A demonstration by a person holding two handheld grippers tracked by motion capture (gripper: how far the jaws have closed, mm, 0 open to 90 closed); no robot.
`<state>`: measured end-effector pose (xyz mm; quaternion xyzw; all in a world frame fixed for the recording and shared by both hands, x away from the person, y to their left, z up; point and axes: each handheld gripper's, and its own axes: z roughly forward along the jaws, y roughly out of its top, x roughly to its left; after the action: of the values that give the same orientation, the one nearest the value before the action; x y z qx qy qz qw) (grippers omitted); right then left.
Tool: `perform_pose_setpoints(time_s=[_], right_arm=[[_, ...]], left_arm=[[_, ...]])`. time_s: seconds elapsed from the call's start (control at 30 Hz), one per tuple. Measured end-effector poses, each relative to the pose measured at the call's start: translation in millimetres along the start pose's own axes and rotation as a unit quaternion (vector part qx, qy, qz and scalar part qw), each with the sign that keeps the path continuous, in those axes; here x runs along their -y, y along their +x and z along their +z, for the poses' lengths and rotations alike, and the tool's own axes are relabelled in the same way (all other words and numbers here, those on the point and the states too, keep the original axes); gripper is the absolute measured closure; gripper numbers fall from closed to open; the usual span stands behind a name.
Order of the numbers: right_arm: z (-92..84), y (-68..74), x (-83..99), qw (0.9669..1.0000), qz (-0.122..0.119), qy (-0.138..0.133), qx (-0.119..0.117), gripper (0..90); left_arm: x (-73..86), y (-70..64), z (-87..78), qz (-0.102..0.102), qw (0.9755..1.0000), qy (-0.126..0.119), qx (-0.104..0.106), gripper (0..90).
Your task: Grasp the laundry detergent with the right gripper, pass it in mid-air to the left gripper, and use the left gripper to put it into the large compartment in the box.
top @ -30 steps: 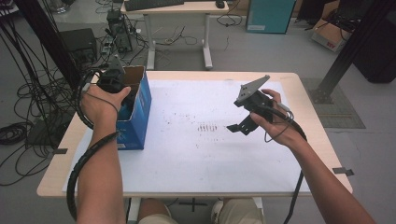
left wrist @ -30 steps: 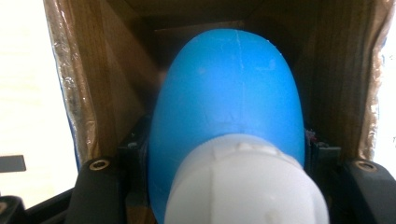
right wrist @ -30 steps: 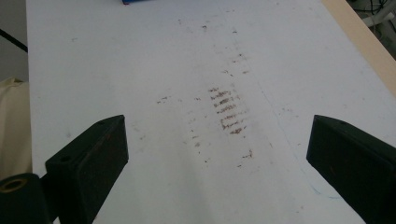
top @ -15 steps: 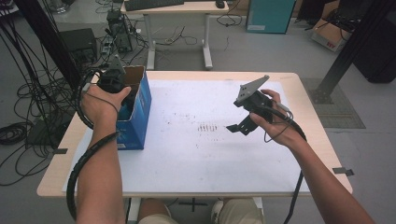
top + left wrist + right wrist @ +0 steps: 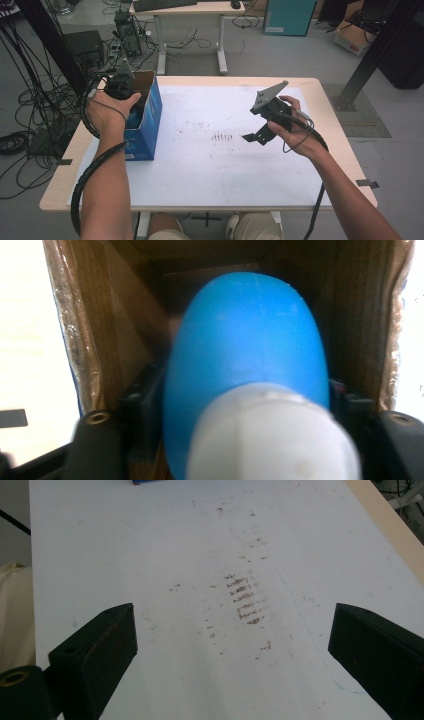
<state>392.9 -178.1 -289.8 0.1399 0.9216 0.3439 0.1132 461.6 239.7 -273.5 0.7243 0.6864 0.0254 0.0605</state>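
Note:
My left gripper (image 5: 131, 102) reaches down into an open blue cardboard box (image 5: 149, 131) at the table's left edge. In the left gripper view the left gripper (image 5: 245, 442) is shut on a blue bottle (image 5: 247, 345) with a white cap (image 5: 272, 435), held between the box's brown inner walls (image 5: 102, 325). The jaw tips are hidden behind the bottle. My right gripper (image 5: 256, 136) hovers over the right half of the white table sheet (image 5: 200, 170). The right gripper (image 5: 232, 655) is open, and nothing is between its jaws.
Brown scuff marks (image 5: 245, 597) streak the sheet's middle. The tan table edge (image 5: 387, 527) runs at the right of the right gripper view. On the floor lie cables (image 5: 30, 100), with a second desk (image 5: 190, 10) and a teal cabinet (image 5: 289, 15) behind the table.

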Motion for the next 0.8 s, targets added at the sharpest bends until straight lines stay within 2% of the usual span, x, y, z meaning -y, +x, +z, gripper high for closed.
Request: perform_pose_setpoints(time_s=[0.33, 0.43, 0.6, 0.63, 0.8], right_arm=[[-0.1, 1.5, -2.7, 1.0000, 0.000, -0.001, 0.000, 5.5], [-0.6, 1.5, -3.7, 1.0000, -0.003, -0.002, 0.001, 5.5], [-1.0, 2.6, -6.0, 1.0000, -0.003, -0.004, 0.001, 5.5], [-0.6, 2.4, -6.5, 1.0000, -0.006, -0.006, 0.002, 5.5], [0.5, 3.0, -8.7, 1.0000, -0.002, -0.006, 0.001, 5.5]], left_arm=[[3.0, -0.1, -8.1, 0.007, 1.0000, -0.005, -0.002, 29.0], [4.3, 0.2, -12.8, 0.010, 0.9999, -0.009, 0.003, 28.1], [7.7, 1.9, -22.7, 0.011, 0.9998, -0.015, -0.002, 25.5], [8.8, 1.8, -24.7, 0.008, 0.9998, -0.017, 0.003, 25.4], [14.2, 1.8, -35.8, 0.019, 0.9995, -0.025, 0.002, 25.3]])
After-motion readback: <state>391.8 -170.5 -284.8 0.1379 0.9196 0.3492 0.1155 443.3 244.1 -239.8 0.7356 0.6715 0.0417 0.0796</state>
